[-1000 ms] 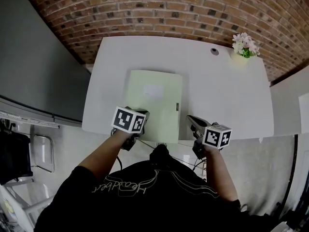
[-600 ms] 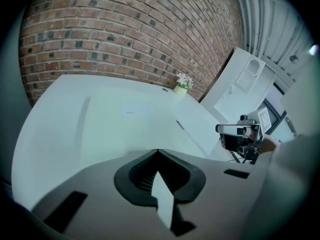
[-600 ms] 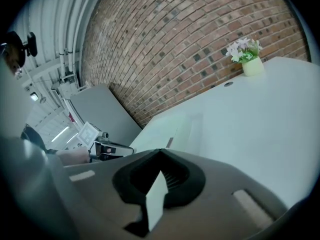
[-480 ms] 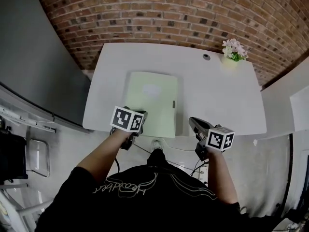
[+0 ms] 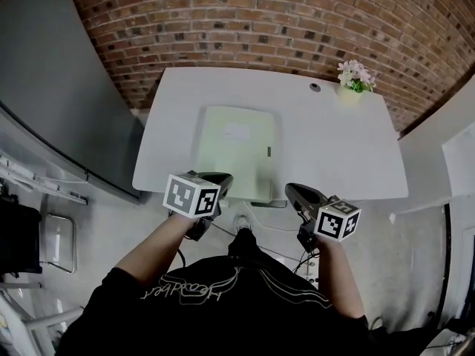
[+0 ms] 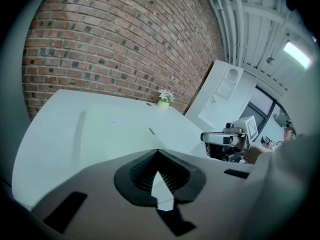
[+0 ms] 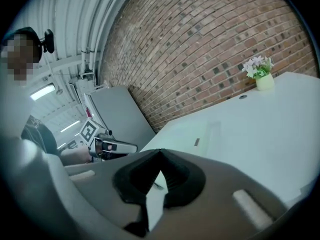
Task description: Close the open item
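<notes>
Pale green folder lies closed on the white desk. My left hand-held gripper and right hand-held gripper hover at its near edge, both with jaws together, empty.

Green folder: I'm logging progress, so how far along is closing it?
Done: the green folder lies flat on the table, apparently closed. In hand: nothing; the left gripper and right gripper hover near the table's front edge, both shut and empty. Left: seemingly nothing.
</notes>
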`<state>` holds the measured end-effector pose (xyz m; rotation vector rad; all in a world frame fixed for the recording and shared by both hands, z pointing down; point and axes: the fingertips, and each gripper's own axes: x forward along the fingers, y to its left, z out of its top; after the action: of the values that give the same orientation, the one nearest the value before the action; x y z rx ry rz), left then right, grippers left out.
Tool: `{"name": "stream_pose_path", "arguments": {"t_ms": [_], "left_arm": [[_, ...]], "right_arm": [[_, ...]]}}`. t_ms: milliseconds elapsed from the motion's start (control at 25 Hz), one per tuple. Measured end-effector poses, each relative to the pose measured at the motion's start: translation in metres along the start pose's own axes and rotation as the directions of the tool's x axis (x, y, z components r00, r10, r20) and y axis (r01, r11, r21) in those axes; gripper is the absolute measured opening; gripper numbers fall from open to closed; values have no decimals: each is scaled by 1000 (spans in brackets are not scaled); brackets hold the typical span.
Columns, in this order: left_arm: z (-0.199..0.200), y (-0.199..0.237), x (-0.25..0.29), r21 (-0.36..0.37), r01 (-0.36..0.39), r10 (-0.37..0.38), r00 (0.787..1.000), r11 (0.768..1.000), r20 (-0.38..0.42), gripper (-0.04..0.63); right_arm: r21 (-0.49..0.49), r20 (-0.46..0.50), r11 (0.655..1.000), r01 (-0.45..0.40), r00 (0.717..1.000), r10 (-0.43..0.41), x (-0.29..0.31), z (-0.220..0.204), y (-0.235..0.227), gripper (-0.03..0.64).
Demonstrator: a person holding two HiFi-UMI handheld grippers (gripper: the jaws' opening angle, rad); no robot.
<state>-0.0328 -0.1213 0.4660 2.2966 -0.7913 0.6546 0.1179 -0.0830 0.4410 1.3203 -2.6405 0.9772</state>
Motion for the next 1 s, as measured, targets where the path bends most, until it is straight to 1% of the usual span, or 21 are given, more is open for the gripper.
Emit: {"name": "stream_pose_path", "arguments": {"t_ms": [120,200,360,480,560,640,720,760,840,880,1000], "left_arm": [[-4,-20,-16,15,50,-51,998,999,42,2],[-5,-36,-28,29,92,-94,993,995,76,2],[-10,-65,-52,65,169,-176,976,984,127,2],[-16,-82,-67,84,216,-227,963,973,147,2],[-20,-90,-75,87,244,-255,954,966,157,2],[-25,-97,-81,88,268,-279,946,959,165,2],[-29,-103,-85,63,305,-312,934,950,175,2],[-30,-107,-87,38,333,-334,924,942,185,2],[-32,-111,-88,0,372,-365,909,928,203,2],[-34,-111,-88,-3,374,-365,908,928,205,2],[-38,-110,-88,21,358,-355,915,933,192,2]], "right_arm": [[1,18,998,-56,998,56,-5,-5,25,4],[-1,36,995,-95,995,95,-10,-5,43,3],[-3,63,986,-167,984,167,-19,-7,76,4],[-4,72,980,-200,977,200,-24,-12,94,4],[2,81,977,-213,974,212,-28,-15,104,3],[46,119,968,-248,963,241,-33,-13,113,3],[92,170,948,-305,943,286,-40,-10,124,3],[88,179,944,-317,938,298,-42,-10,128,3],[50,167,950,-308,941,296,-43,-15,133,3],[37,161,953,-301,943,291,-43,-18,134,3],[31,158,957,-288,947,280,-44,-22,134,3]]}}
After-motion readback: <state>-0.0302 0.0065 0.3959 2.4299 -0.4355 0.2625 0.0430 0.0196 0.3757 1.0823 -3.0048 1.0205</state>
